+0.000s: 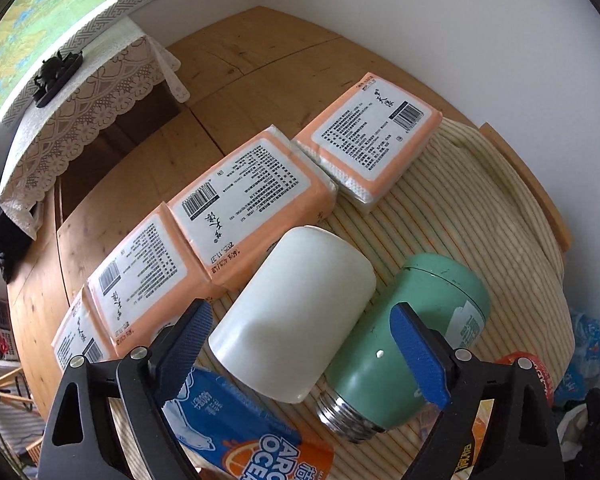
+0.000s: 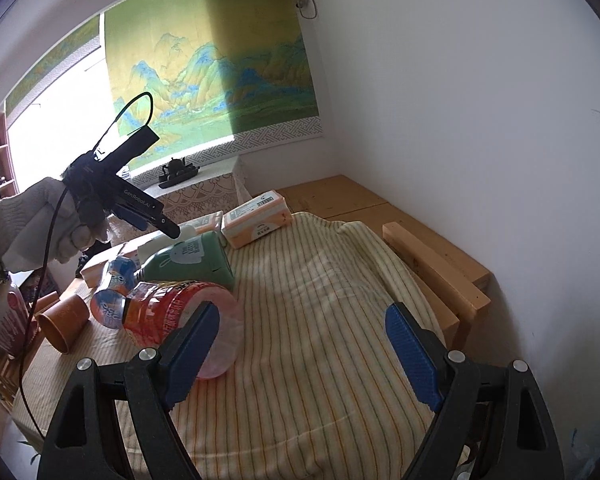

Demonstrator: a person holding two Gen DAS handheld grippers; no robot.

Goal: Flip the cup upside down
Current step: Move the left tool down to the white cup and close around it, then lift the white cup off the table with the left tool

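So the white cup (image 1: 296, 312) is lying on its side on the striped cloth (image 1: 480, 208), touching the green flask (image 1: 416, 320), which is also tipped over. I can't really tell which end of the cup is the open one from this angle.

The left gripper (image 1: 302, 310) is lined up right over it, fingers spread wide with one on each side of the cup body. They don't look like they're touching it yet. I'd call this the approach/pre-grasp step, with the flip itself not started.

Next move, I reckon: push in a little, close on the cup's sides, lift it clear of the flask, then rotate the wrist so the mouth ends up facing down. The smooth round wall could slip, so squeeze it square.

A row of orange tissue packs (image 1: 252, 200) sits just behind the cup and a blue drink bottle (image 1: 236, 432) just in front.

The right gripper (image 2: 303, 312) hangs over bare cloth, fingers spread, holding nothing.
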